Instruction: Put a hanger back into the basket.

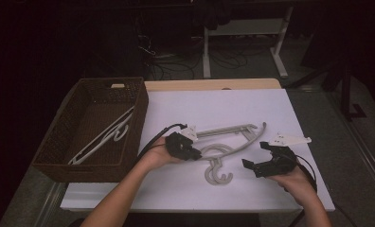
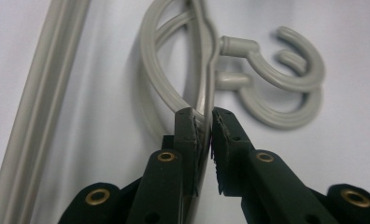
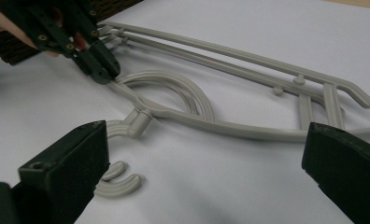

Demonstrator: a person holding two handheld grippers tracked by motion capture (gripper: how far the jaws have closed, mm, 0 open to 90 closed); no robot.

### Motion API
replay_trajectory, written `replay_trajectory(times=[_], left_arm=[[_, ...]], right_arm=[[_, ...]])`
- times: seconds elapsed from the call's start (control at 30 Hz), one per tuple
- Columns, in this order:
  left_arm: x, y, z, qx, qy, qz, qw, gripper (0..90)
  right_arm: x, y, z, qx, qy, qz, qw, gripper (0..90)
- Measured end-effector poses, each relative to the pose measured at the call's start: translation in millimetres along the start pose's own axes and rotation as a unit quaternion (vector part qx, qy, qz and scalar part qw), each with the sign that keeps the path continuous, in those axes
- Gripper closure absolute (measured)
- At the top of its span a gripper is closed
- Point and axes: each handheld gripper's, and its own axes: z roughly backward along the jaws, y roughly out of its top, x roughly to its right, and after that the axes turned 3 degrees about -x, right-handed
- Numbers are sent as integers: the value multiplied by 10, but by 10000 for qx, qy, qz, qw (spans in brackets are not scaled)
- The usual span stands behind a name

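Note:
Two grey plastic hangers lie overlapped on the white table top, their hooks pointing toward me. My left gripper is shut on the thin edge of one hanger near its neck. In the left gripper view the gripper pinches that hanger's rim, with both hooks just beyond. The right gripper hovers open to the right of the hooks, holding nothing. In the right gripper view the gripper stands wide open, facing the hangers and the left gripper.
A dark wicker basket sits at the table's left with white hangers inside. A white three-cornered plate rides on the right gripper. The white sheet is bare toward the back. Table legs and cables lie on the floor beyond.

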Motion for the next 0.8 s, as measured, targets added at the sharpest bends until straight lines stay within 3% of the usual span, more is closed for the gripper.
replay_trajectory(times=[0.37, 0.47, 0.53, 0.67, 0.8], left_arm=[[207, -90, -60, 86, 51, 60, 9999, 813], [239, -112, -46, -65, 221, -33, 9997, 766], [249, -151, -38, -144, 224, -45, 9996, 731], [247, -222, -68, -250, 288, -71, 9992, 730], [276, -181, -134, -279, 392, -127, 9988, 728]], right_arm=[[-7, -2, -12, -24, 7, -1, 10000, 5], [-10, 1, -8, -10, 14, 11, 10000, 5], [-13, 1, -5, -14, 14, 15, 10000, 5], [-12, 0, -16, -32, 20, 13, 10000, 5], [-24, 5, -26, -38, 27, 31, 10000, 5]])
